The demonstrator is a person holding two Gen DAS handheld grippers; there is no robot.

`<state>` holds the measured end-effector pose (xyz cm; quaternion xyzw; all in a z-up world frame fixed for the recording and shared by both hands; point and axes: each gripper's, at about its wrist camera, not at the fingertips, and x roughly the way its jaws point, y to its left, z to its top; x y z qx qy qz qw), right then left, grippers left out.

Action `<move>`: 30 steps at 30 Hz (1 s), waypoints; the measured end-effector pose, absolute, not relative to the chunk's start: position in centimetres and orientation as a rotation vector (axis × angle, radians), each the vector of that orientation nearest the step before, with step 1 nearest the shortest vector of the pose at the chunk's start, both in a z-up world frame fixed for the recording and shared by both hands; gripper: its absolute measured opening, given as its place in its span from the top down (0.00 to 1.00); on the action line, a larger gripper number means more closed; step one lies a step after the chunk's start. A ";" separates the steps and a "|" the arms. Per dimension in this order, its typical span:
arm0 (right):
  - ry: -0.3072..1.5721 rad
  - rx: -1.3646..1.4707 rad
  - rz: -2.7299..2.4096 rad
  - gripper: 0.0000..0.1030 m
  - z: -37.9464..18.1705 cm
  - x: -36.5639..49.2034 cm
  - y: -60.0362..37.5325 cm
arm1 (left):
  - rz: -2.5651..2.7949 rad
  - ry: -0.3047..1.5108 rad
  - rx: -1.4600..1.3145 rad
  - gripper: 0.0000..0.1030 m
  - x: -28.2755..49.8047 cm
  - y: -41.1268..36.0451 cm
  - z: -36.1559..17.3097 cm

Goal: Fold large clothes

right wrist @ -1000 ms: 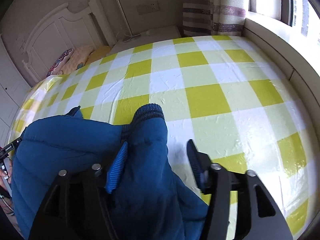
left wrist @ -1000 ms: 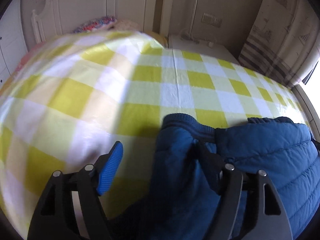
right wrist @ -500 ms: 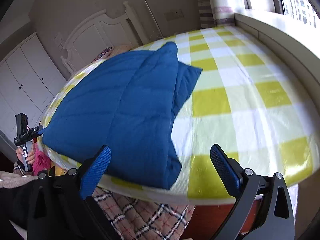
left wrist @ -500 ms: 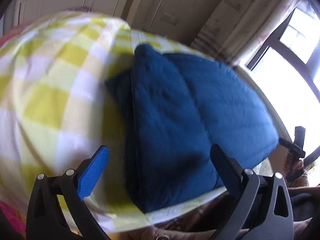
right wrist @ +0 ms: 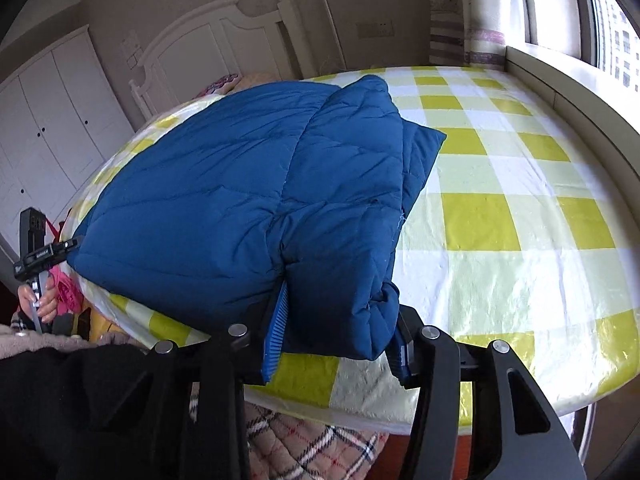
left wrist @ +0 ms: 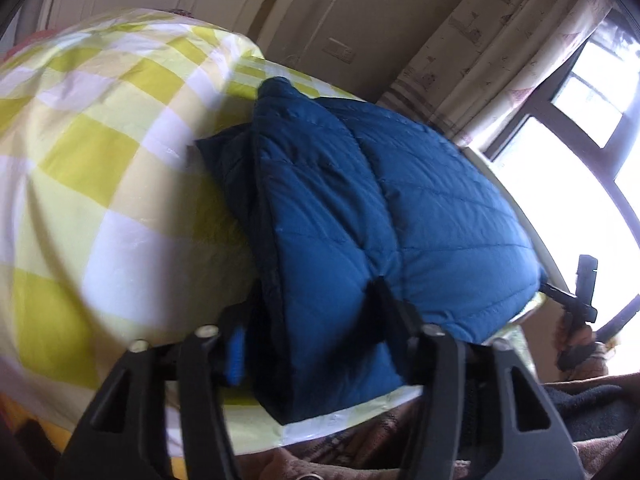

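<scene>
A blue quilted puffer jacket (left wrist: 360,216) lies folded on the yellow-and-white checked bed cover (left wrist: 92,184), near the bed's front edge. My left gripper (left wrist: 308,332) is closed on the jacket's near left corner, with the padding bunched between its fingers. In the right wrist view the same jacket (right wrist: 248,196) fills the left half of the bed cover (right wrist: 520,240). My right gripper (right wrist: 340,332) is closed on the jacket's near right corner, fabric squeezed between the blue pads (right wrist: 276,332).
A white headboard (right wrist: 208,48) and white wardrobe (right wrist: 52,120) stand behind the bed. A window (left wrist: 580,128) with curtains lies to the right. The person's plaid clothing (right wrist: 312,444) shows at the bed's front edge. The other gripper (right wrist: 36,248) shows at far left.
Half a second ago both grippers were open and back from the jacket's near edge. Both have moved in and closed on the near corners.
</scene>
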<state>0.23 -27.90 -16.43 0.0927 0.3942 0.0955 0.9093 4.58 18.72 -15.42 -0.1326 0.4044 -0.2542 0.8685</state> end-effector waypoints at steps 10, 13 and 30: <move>0.464 -0.087 0.095 0.06 -2.1 3.3 -21.8 | -0.271 0.514 0.000 0.02 9.6 11.8 -0.5; 0.451 -0.104 0.059 0.06 -0.7 10.2 -18.2 | -0.255 0.570 0.004 0.02 14.4 8.4 0.5; 0.861 -0.296 0.075 0.05 -13.5 28.4 -13.6 | -0.192 0.960 0.016 0.02 29.8 1.3 -12.7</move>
